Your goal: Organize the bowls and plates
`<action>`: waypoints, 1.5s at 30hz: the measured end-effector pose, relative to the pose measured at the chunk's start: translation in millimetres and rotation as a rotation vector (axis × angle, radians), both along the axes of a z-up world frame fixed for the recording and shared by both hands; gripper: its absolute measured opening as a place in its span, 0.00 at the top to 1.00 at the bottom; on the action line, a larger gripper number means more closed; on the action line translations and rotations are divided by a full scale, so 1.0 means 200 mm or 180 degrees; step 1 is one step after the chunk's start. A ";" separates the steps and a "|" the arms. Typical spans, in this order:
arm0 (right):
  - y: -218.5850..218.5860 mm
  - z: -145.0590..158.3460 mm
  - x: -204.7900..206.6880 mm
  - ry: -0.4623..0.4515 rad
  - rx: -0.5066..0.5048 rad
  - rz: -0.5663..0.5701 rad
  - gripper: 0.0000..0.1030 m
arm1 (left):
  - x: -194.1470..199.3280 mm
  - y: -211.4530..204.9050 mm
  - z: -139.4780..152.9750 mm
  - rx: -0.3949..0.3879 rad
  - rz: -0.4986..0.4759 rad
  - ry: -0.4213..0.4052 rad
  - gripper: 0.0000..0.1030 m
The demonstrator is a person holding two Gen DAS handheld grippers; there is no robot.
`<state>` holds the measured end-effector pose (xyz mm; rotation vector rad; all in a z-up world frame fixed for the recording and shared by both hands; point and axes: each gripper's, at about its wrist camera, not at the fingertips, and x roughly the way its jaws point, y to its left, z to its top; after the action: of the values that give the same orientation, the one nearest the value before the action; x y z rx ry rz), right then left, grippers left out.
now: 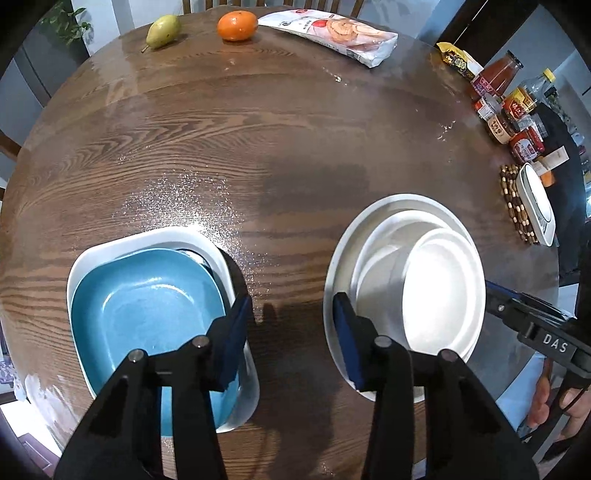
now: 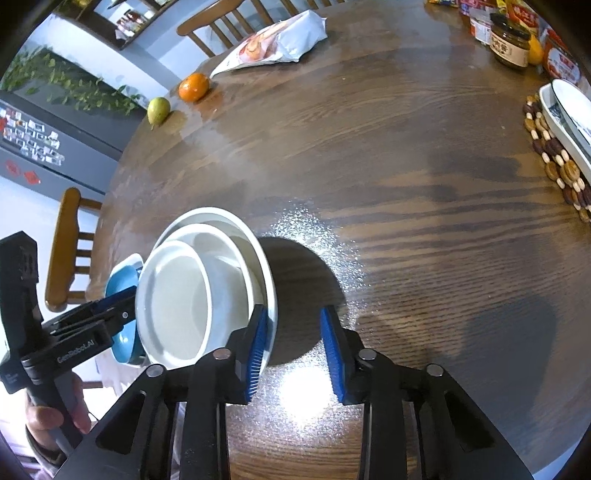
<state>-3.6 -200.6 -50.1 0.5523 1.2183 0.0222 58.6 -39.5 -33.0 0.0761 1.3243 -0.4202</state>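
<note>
A blue squarish plate [image 1: 147,306] lies inside a larger white squarish dish [image 1: 147,240] at the table's near left. To its right a white bowl [image 1: 443,288] sits nested in a larger white bowl [image 1: 384,258] on a white plate [image 1: 369,218]. My left gripper [image 1: 291,339] is open and empty, above bare table between the two stacks. In the right wrist view the white stack [image 2: 207,280] is just left of my right gripper [image 2: 293,350], which is open and empty; the blue plate [image 2: 120,284] peeks out behind.
On the round wooden table [image 1: 258,147]: a pear [image 1: 162,31], an orange [image 1: 236,25] and a snack bag [image 1: 332,31] at the far edge. Jars and bottles [image 1: 506,110] stand at the right, with a white dish [image 1: 535,206] on a beaded trivet [image 1: 513,206]. Chairs [image 2: 70,243] surround the table.
</note>
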 end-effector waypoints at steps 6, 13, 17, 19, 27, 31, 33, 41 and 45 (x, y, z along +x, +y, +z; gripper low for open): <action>0.02 0.00 0.04 0.0019 -0.0017 0.0023 0.78 | 0.00 -0.02 0.00 -0.0007 -0.0064 0.0007 0.67; 0.03 0.00 0.02 -0.0062 0.0072 0.0037 0.89 | -0.01 -0.03 0.00 -0.0105 -0.0075 -0.0018 0.79; 0.02 -0.01 0.01 -0.0091 0.0147 0.0009 0.89 | -0.04 -0.04 0.01 -0.0043 -0.0061 -0.0159 0.79; 0.02 -0.01 0.01 -0.0111 0.0137 0.0014 0.89 | -0.04 -0.05 0.01 -0.0021 -0.0057 -0.0205 0.81; 0.04 0.00 0.01 -0.0177 0.0079 0.0038 0.90 | -0.07 -0.07 0.01 -0.0003 -0.0064 -0.0387 0.93; 0.06 0.01 0.02 -0.0177 -0.0029 0.0065 0.91 | -0.09 -0.09 0.01 0.0052 -0.0117 -0.0483 0.99; 0.06 0.01 0.02 -0.0167 -0.0051 0.0064 0.91 | -0.08 -0.08 0.01 0.0029 -0.0111 -0.0491 0.99; 0.07 0.02 0.03 -0.0151 -0.0105 0.0060 0.91 | -0.09 -0.08 0.01 0.0026 -0.0113 -0.0527 0.99; 0.07 0.02 0.03 -0.0148 -0.0141 0.0069 0.91 | -0.10 -0.08 0.01 0.0039 -0.0105 -0.0545 0.99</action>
<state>3.0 -186.2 -46.3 0.4973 1.1768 0.0263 38.2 -56.5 -30.6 0.1413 1.1583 -0.4241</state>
